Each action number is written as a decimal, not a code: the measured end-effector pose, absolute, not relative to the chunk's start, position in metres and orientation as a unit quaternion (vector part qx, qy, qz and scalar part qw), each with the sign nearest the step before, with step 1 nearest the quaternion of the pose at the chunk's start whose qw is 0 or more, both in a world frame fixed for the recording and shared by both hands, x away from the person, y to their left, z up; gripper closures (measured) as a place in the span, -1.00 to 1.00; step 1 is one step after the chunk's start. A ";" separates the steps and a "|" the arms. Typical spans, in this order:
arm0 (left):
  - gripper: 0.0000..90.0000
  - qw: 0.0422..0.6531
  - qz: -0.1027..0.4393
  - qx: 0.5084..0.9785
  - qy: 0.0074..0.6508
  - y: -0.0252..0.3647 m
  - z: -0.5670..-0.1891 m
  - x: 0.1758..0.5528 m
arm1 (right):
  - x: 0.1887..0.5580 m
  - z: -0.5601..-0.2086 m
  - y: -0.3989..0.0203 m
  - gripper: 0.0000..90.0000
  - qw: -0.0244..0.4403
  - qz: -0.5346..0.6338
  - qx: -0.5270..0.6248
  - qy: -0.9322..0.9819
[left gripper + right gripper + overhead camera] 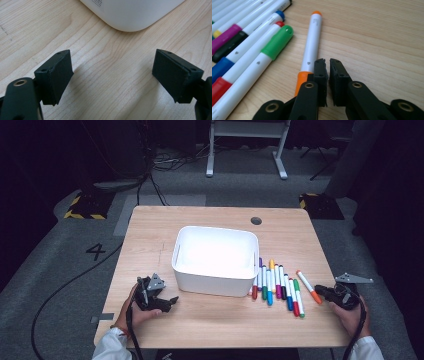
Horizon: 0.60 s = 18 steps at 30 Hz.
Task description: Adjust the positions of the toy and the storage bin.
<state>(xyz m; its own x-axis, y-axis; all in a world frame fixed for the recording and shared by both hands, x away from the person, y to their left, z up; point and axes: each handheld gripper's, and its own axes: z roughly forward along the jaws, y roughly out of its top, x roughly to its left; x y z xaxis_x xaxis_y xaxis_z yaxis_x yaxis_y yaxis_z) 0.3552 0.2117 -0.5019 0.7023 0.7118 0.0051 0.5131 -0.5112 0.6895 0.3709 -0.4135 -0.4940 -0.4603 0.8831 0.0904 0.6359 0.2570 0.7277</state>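
Note:
A white bin (181, 251) stands in the middle of the wooden table (225, 320). To its right lie several coloured markers (275, 282) side by side, with an orange-capped marker (309, 286) apart at the right end. My right gripper (322, 293) rests low by that marker's cap end. In the right gripper view its jaws (328, 62) are shut with nothing between them, and the orange marker (312, 45) lies just beside the left jaw. My left gripper (169, 302) sits at the bin's front left corner (130, 12), open (112, 75) over bare wood.
A green-capped marker (277, 42) is the nearest neighbour to the orange one, with red and blue ones beyond it. A dark round hole (256, 220) sits near the table's far edge. Cables trail from both grippers off the near edge.

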 end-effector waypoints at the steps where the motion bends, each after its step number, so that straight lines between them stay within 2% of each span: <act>1: -0.63 0.340 0.149 0.856 0.358 0.212 -0.502 0.356 | 0.371 -0.494 -0.412 0.86 0.173 0.358 0.482 0.781; 7: -0.63 0.333 0.174 0.845 0.382 0.229 -0.501 0.371 | 0.364 -0.494 -0.397 0.77 0.169 0.358 0.432 0.811; 15: -0.63 0.328 0.163 0.824 0.432 0.245 -0.502 0.405 | 0.358 -0.492 -0.387 0.73 0.163 0.352 0.399 0.831; 18: -0.63 0.329 0.165 0.811 0.454 0.251 -0.502 0.421 | 0.364 -0.493 -0.389 0.60 0.164 0.355 0.406 0.826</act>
<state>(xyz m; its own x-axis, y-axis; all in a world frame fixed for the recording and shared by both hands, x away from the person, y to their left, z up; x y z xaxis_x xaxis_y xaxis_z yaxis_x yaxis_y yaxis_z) 0.4212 0.2507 -0.5015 0.5331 0.8455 -0.0303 0.6283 -0.3716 0.6835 0.3640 -0.3893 -0.4930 -0.6165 0.7872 0.0172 0.5536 0.4177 0.7205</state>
